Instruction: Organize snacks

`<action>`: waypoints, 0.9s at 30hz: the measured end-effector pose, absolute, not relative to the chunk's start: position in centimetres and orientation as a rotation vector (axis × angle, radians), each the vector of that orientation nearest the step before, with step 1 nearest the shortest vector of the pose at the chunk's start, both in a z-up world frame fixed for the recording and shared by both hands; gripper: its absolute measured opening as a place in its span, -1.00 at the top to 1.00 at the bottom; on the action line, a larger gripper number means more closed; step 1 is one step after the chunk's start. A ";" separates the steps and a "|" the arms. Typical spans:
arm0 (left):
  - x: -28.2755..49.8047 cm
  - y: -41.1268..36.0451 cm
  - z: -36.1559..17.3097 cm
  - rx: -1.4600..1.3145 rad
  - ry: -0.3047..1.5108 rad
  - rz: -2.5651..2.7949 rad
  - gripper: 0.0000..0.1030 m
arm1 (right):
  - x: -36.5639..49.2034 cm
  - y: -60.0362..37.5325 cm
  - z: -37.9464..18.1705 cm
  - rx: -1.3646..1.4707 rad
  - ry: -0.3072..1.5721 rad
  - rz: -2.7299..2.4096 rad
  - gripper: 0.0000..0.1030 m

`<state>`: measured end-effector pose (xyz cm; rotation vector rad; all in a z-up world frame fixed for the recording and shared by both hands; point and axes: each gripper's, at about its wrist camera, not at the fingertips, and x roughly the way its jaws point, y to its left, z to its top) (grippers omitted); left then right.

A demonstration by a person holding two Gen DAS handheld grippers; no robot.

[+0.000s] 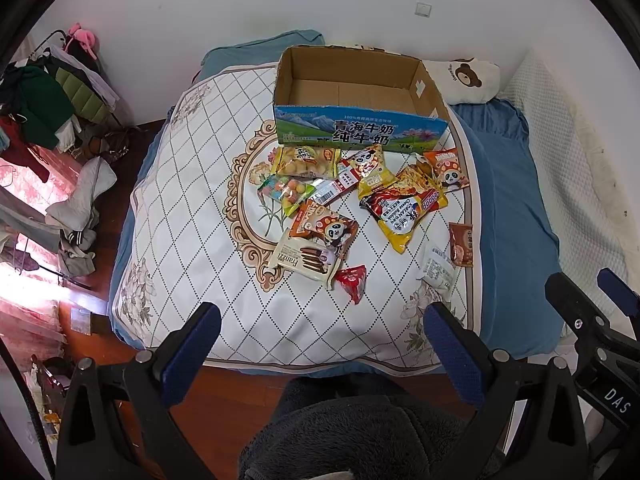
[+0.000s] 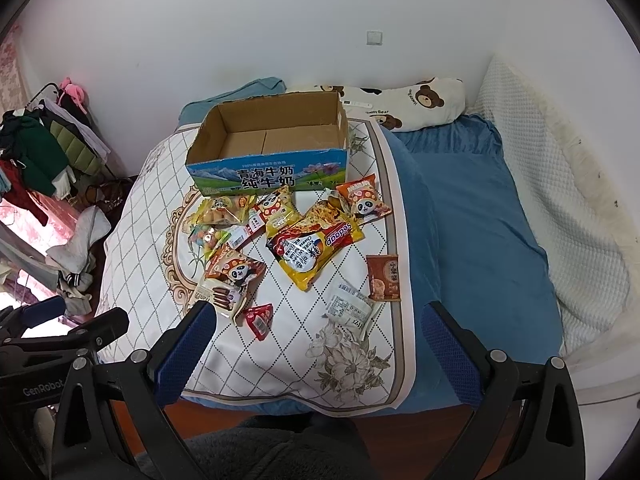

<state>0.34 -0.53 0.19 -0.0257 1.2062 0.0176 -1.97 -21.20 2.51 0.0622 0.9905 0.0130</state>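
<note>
Snack packets (image 1: pixel 352 204) before empty carton (image 1: pixel 356 100)

Both wrist views high, side by side, facing the bed (image 1: pixel 192 184), sharing the box (image 2: pixel 268 148)

A quilted white mat (image 1: pixel 192 184) with a diamond pattern covers a blue bedsheet (image 2: pixel 472 216). A bear-print pillow (image 2: pixel 420 100) lies against the white wall (image 2: pixel 280 20), and clothes hang on a rack (image 1: pixel 48 96) at the left.
</note>
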 end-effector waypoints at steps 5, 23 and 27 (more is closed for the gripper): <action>0.9 -0.4 0.4 -0.025 1.204 0.015 -0.99 | -1.9 -21.3 2.5 0.060 0.986 0.010 -1.00; 1.3 -0.4 0.6 -0.027 1.196 0.013 -0.99 | -1.7 -21.4 2.7 0.059 0.980 0.009 -1.00; 1.3 -0.5 0.5 -0.028 1.195 0.012 -0.99 | -1.7 -21.4 2.7 0.059 0.980 0.009 -1.00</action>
